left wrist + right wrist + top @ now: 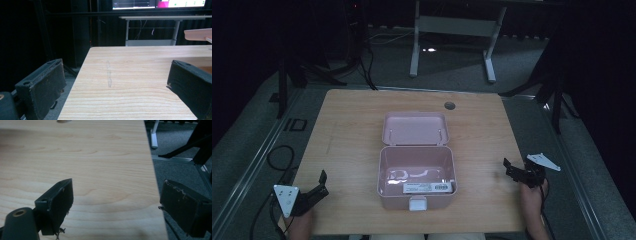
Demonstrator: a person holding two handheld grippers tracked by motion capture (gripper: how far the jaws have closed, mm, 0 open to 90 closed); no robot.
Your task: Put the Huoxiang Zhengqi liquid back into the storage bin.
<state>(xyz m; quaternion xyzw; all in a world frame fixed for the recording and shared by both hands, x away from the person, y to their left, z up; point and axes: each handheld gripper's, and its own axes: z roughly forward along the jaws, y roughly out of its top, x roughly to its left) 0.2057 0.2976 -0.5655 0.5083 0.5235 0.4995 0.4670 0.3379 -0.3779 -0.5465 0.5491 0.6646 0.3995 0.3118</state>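
Pink box: an open plastic box [417, 175] sits at the middle of my table, toward the near edge, its lid [414, 129] folded back on the far side.
Inside the box: a white label strip [427, 187] lies along the near wall; the rest of the inside looks bare.
Latch: a white clasp [417, 204] hangs on the box's near face.
Table: light wood top [347, 125] with a round cable hole [449, 106] near the far edge.
Left claw: my left claw [321, 183] rests at the near left corner, well apart from the box; its jaws stand wide apart with bare wood between them, holding nothing [113, 82].
Right claw: my right claw [511, 169] sits at the right edge of the table, well apart from the box; its jaws are spread and hold nothing, one over the wood, the other past the edge above the grey floor [116, 202].
Beyond the table: a white-legged desk [452, 25] stands on the floor at the far side.
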